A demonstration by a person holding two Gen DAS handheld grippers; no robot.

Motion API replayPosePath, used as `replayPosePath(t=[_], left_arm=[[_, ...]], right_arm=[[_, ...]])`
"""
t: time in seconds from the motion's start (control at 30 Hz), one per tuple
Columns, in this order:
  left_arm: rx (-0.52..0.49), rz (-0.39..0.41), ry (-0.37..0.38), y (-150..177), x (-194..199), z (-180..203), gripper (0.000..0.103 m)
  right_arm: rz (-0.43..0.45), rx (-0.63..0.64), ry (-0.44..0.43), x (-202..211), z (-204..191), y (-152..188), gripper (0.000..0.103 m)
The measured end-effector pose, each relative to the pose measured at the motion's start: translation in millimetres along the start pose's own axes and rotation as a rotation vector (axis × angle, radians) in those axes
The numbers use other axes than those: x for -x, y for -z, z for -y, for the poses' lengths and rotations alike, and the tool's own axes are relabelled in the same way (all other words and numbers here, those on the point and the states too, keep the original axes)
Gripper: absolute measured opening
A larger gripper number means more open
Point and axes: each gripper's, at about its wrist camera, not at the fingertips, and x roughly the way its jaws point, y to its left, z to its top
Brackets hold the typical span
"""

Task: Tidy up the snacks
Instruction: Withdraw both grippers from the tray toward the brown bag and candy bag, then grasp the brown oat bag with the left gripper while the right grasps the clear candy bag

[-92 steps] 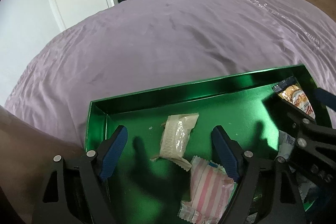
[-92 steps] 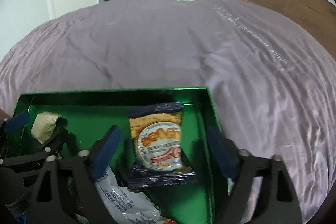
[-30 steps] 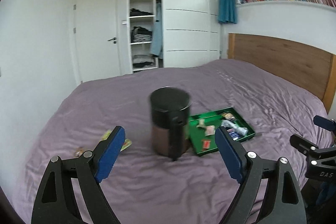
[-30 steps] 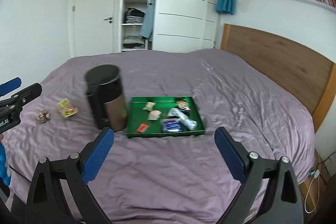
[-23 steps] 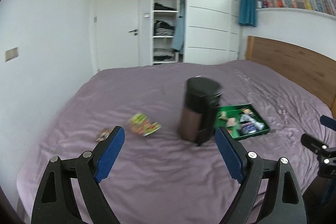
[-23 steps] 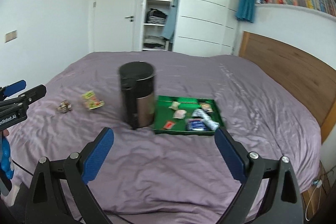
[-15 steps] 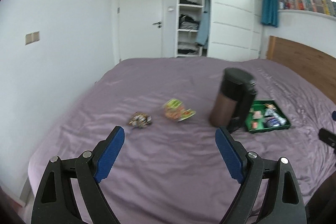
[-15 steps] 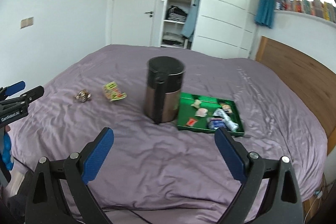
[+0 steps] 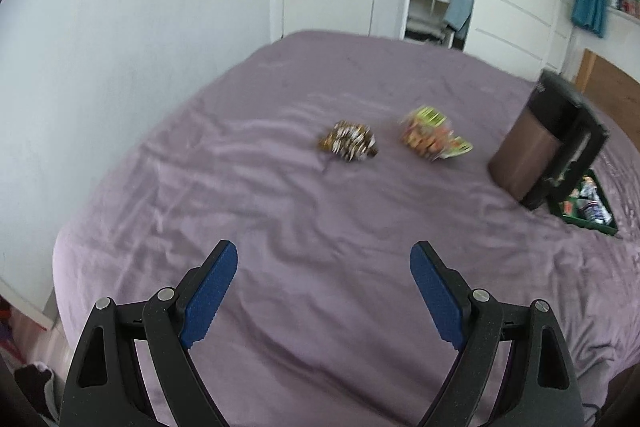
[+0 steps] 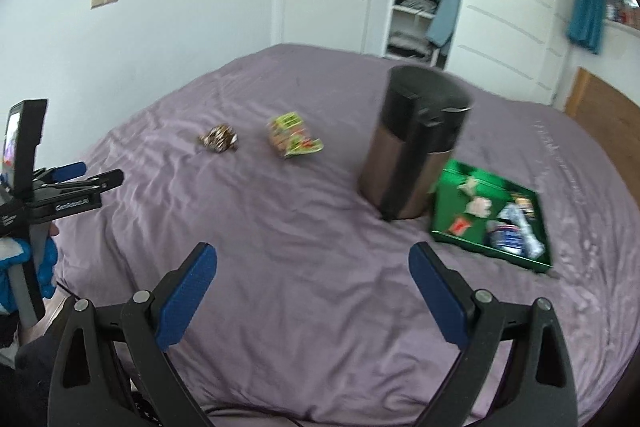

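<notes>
My left gripper (image 9: 323, 297) & right gripper (image 10: 312, 293) hover above bed (image 10: 304, 267), both spread wide, empty. 2 loose snacks: brown wrapper (image 10: 218, 138), green packet (image 10: 293, 135); 1 tray (image 10: 444, 223); 1 bin (image 10: 412, 151).

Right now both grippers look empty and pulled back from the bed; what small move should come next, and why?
Probably reach the left gripper forward toward the brown crumpled wrapper. Its jaws are open and empty, and that wrapper and the yellow-green packet lie loose on the bedspread, outside the green tray where the other snacks sit. The right gripper, also open, is nearer the tray.
</notes>
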Motion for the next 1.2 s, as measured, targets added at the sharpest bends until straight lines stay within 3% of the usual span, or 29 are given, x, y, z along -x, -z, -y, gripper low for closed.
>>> replayPosePath(t=[0.2, 0.43, 0.67, 0.83, 1.07, 1.2], left_arm=[[0.005, -0.054, 0.006, -12, -47, -3, 0.085], [-0.080, -0.058, 0.076, -60, -100, 14, 0.085], [-0.271, -0.127, 0.175, -106, -171, 30, 0.085], [-0.416, -0.201, 0.224, -118, -217, 36, 0.085], [-0.433, -0.278, 0.311, -118, -258, 31, 0.085], [-0.415, -0.291, 0.364, -125, -269, 25, 0.085]], right_arm=[[-0.066, 0.030, -0.085, -65, -4, -11, 0.103], [-0.104, 0.067, -0.145, -133, -3, -42, 0.103], [-0.112, 0.132, -0.159, -201, -3, -86, 0.103], [-0.117, 0.183, -0.141, -246, 0, -117, 0.103], [-0.168, 0.257, -0.129, -311, -3, -141, 0.103], [-0.198, 0.259, -0.179, -338, -7, -149, 0.103]])
